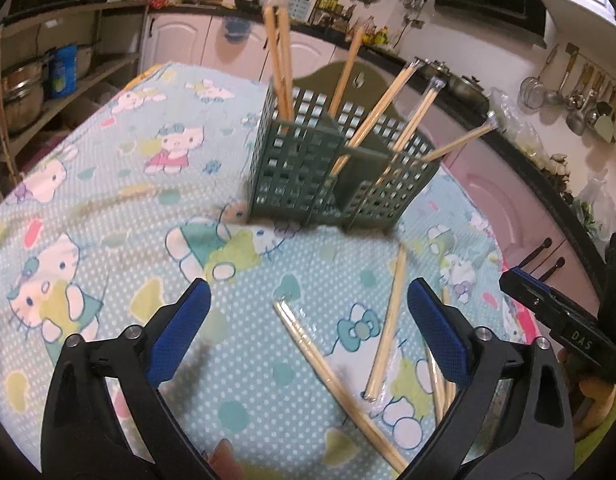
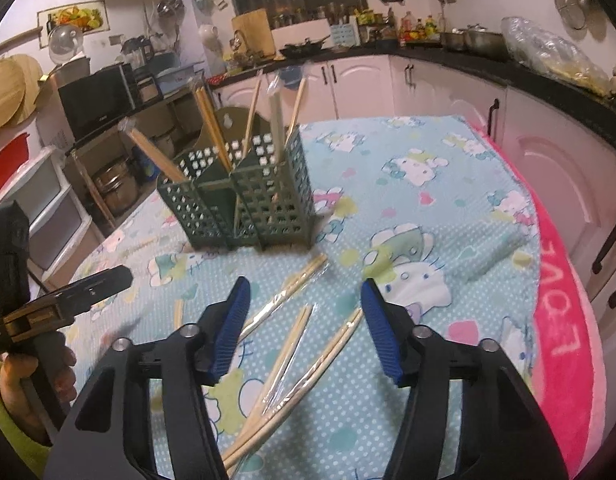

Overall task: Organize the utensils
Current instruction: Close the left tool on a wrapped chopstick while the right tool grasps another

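Note:
A dark green lattice utensil holder (image 1: 331,176) stands on the table, also in the right wrist view (image 2: 244,204). Several wrapped wooden chopstick pairs stand in it (image 1: 280,68). More wrapped chopstick pairs lie loose on the cloth (image 1: 387,320), also in the right wrist view (image 2: 292,344). My left gripper (image 1: 308,312) is open and empty above the loose pairs. My right gripper (image 2: 306,312) is open and empty over the same pile. Each gripper's side shows in the other view: the right gripper (image 1: 563,320) and the left gripper (image 2: 68,300).
The table carries a light blue cartoon-cat cloth (image 1: 108,208) with a pink towel edge (image 2: 563,320) on the right. Kitchen cabinets (image 2: 427,88), shelves with pots (image 1: 24,88) and hanging ladles (image 1: 579,96) surround the table.

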A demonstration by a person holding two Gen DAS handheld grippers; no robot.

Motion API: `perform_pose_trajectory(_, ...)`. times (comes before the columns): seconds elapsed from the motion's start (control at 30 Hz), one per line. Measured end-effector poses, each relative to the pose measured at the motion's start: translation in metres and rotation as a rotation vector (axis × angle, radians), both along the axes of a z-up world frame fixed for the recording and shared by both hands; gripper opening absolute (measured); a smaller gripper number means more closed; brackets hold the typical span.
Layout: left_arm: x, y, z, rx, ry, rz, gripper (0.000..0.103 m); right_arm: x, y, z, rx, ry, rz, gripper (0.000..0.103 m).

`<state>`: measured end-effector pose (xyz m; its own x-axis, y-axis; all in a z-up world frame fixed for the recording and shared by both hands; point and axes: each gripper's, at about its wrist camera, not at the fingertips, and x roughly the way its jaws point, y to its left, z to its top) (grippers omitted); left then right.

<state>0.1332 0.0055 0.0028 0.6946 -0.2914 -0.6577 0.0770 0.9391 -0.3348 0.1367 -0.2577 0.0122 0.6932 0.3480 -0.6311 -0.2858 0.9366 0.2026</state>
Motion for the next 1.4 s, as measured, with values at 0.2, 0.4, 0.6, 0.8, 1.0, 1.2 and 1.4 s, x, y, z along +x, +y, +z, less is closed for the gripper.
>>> perform_pose_trajectory(0.2, 0.007, 0.002, -0.020, -0.033, 0.080, 0.000, 0.080, 0.014, 0.013, -0.025, -0.027, 0.088, 0.038, 0.047)
perform_pose_trajectory(0.4, 0.012, 0.000, -0.036, -0.064, 0.141, -0.008, 0.067, 0.029, 0.021, -0.043, -0.062, 0.138, 0.049, 0.041)
perform_pose_trajectory(0.6, 0.016, -0.003, -0.047, -0.091, 0.184, -0.019, 0.058, 0.043, 0.027, -0.053, -0.084, 0.163, 0.062, 0.034)
perform_pose_trajectory(0.8, 0.021, -0.007, -0.048, -0.064, 0.191, -0.020, 0.056, 0.056, 0.033, -0.067, -0.128, 0.198, 0.048, 0.030)
perform_pose_trajectory(1.0, 0.031, -0.012, -0.050, -0.025, 0.195, -0.017, 0.055, 0.061, 0.034, -0.074, -0.130, 0.188, 0.040, 0.027)
perform_pose_trajectory(1.2, 0.042, -0.017, -0.053, 0.059, 0.177, 0.001, 0.039, 0.062, 0.033, -0.074, -0.120, 0.184, 0.040, 0.019)
perform_pose_trajectory(1.4, 0.046, -0.007, -0.055, 0.076, 0.174, 0.044, 0.011, 0.063, 0.028, -0.072, -0.075, 0.188, 0.034, 0.012)
